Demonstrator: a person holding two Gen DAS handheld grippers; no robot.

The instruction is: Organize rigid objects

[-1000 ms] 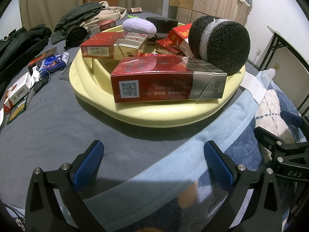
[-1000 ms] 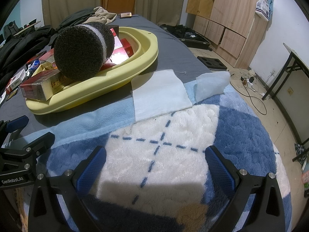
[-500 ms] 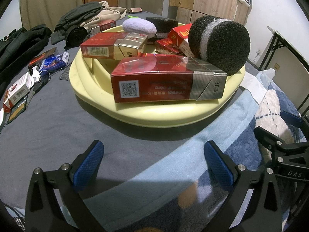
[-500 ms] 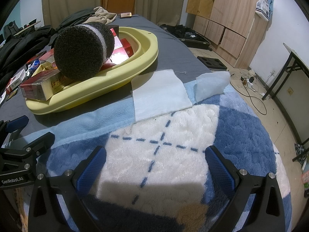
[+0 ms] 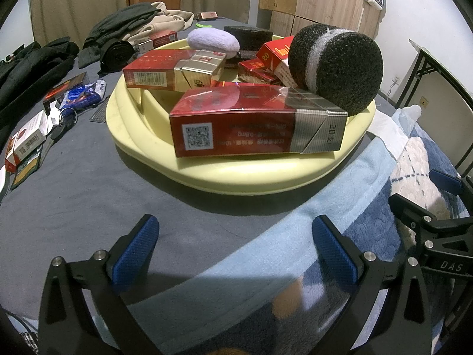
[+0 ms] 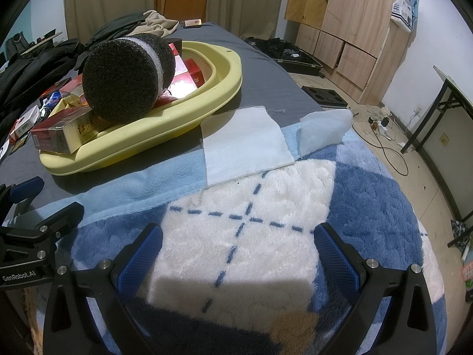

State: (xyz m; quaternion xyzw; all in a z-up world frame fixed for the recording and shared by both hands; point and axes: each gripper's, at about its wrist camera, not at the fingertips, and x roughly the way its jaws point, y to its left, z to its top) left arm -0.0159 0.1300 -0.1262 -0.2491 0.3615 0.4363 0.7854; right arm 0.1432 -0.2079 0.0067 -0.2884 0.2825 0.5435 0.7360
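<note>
The left gripper point(image 5: 235, 247) hangs low over the grey sheet point(image 5: 88, 195) with its blue-padded fingers point(image 5: 134, 256) wide apart and nothing between them; the right gripper point(image 6: 238, 254) does the same over the blue and white blanket point(image 6: 242, 254), its fingers point(image 6: 139, 259) also spread and empty. The two sit side by side, each showing at the edge of the other's view. Just past the blanket's pale blue border lies a white cloth point(image 6: 245, 145), touching the rim of the yellow basin point(image 5: 251, 177). The basin rests on the sheet and holds the gathered things: a large red carton point(image 5: 254, 127) lies across its near rim, the dark foam roll point(image 5: 334, 69) leans on that carton's right end, a second red and gold carton point(image 5: 174, 69) bridges the left rim, and smaller red packs point(image 5: 273, 59), a lilac pad point(image 5: 212, 41) and a black sponge point(image 5: 248, 34) sit farther in. Left of the basin, loose packs point(image 5: 26, 136) and a blue wrapper point(image 5: 81, 94) lie on the sheet. Beyond are dark clothes point(image 5: 124, 26), with wooden cabinets point(image 6: 348, 20) against the far wall.
</note>
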